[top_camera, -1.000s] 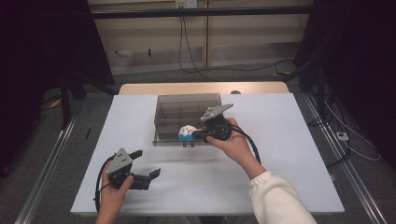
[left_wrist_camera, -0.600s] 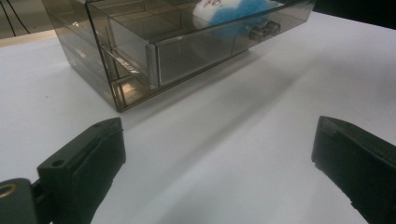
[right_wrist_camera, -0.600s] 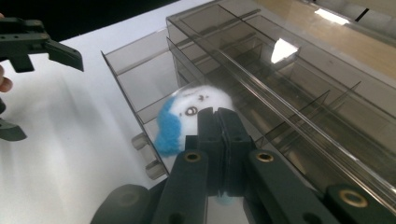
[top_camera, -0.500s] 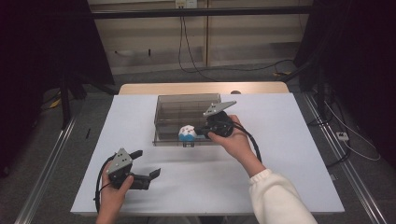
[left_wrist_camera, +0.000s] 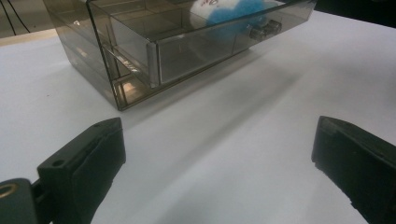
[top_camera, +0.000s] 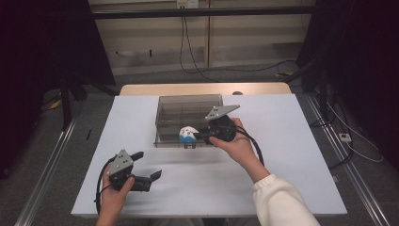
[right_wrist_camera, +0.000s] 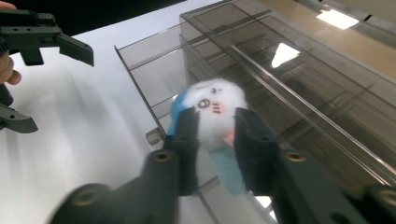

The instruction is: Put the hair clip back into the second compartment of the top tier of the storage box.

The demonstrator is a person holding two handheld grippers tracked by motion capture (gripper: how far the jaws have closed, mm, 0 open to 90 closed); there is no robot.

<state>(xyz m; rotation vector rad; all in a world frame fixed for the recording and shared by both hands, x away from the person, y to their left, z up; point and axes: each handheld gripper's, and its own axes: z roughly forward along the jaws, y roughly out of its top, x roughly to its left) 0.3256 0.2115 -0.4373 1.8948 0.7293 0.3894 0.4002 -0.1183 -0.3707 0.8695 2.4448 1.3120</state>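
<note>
The white and blue plush toy [right_wrist_camera: 212, 112] is sitting in the pulled-out drawer [top_camera: 188, 142] of the smoky clear organizer box [top_camera: 188, 113], at the drawer's front, with its little face turned up toward my camera. I am holding my right hand-held gripper [right_wrist_camera: 215, 122] over that drawer, its two black jaws standing on either side of the toy's white head; they have just been opening, and now they are only partly apart, with the plush between them and its fur brushing the pads, though I cannot tell whether they are still pressing on it. Seen from the high view, the toy [top_camera: 187, 134] is lying at the box's near edge, and my right hand-held gripper [top_camera: 203, 137] is reaching in from the box's right side. The box itself is resting on the white table [top_camera: 291, 141], toward its far middle. My left hand-held gripper [top_camera: 149, 165] is waiting well short of the box, nearer my side of the table and off to the box's left, its jaws spread wide with nothing between them but bare table; its own view is looking up at the box's front corner [left_wrist_camera: 121, 93], with the toy [left_wrist_camera: 233, 16] showing blue through the drawer wall.
</note>
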